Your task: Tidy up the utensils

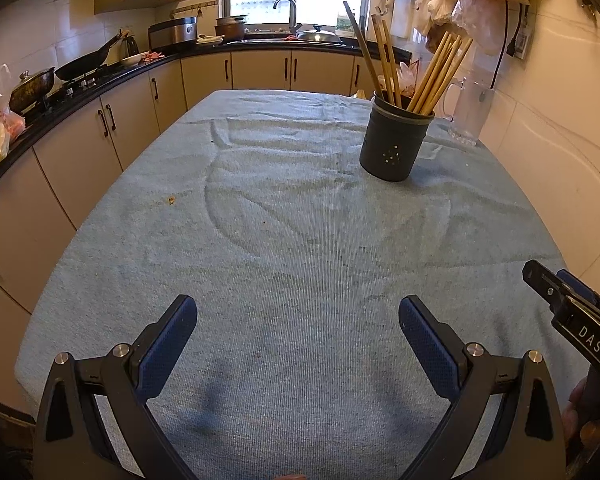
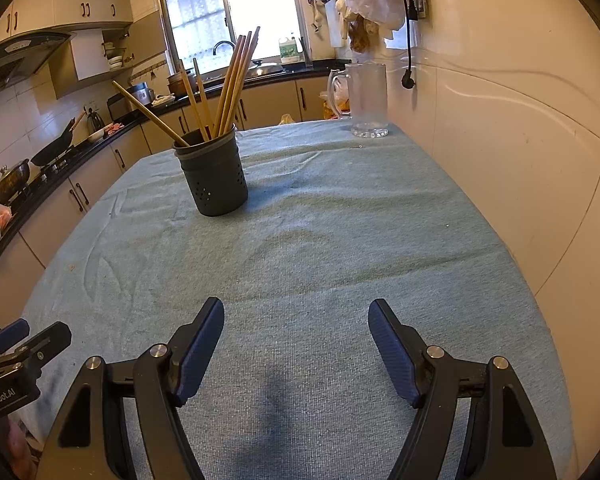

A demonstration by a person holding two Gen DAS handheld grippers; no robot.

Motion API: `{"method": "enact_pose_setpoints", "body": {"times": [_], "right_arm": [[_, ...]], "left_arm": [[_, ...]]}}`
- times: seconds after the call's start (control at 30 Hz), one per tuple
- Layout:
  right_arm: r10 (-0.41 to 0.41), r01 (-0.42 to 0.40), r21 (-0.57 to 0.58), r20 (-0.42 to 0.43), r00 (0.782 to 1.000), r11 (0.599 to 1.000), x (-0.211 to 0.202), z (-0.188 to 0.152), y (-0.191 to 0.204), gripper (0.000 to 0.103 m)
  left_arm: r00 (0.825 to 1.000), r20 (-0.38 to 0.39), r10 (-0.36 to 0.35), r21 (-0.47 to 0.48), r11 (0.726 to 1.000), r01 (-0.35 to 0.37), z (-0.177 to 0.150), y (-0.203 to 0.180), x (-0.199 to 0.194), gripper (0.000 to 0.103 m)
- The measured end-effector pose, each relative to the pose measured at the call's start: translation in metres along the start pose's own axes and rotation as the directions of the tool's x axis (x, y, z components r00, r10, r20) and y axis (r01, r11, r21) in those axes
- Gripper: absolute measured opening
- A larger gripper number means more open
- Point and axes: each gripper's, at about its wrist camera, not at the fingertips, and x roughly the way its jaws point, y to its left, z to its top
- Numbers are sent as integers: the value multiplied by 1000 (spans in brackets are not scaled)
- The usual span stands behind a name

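A dark grey perforated utensil holder (image 1: pixel 394 140) (image 2: pixel 214 174) stands upright on the light blue cloth (image 1: pixel 284 240) (image 2: pixel 320 232) that covers the table. Several wooden chopsticks (image 1: pixel 436 76) (image 2: pixel 232 84) lean out of it, along with one darker stick (image 1: pixel 362 46). My left gripper (image 1: pixel 298 312) hovers open over the near cloth, nothing between its blue pads. My right gripper (image 2: pixel 296 316) is also open and empty, well short of the holder. Each gripper shows at the edge of the other's view: the right one (image 1: pixel 548 288), the left one (image 2: pixel 20 340).
A clear glass mug (image 1: pixel 468 114) (image 2: pixel 366 100) stands at the table's far right, by the cream wall (image 2: pixel 520 140). Cabinets and a black counter (image 1: pixel 100 80) with pans run along the left and back. Plastic bags (image 1: pixel 484 0) hang above the mug.
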Motion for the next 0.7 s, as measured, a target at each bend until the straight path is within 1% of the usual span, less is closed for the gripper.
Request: {"method": "enact_pose_setpoints", "body": {"times": [0.7], "right_arm": [[7,-7,-11,7,1000,1000,2,0,2,81]], "left_arm": [[1000,-13,3,3,1000,-3,-1,-2,4,100]]}}
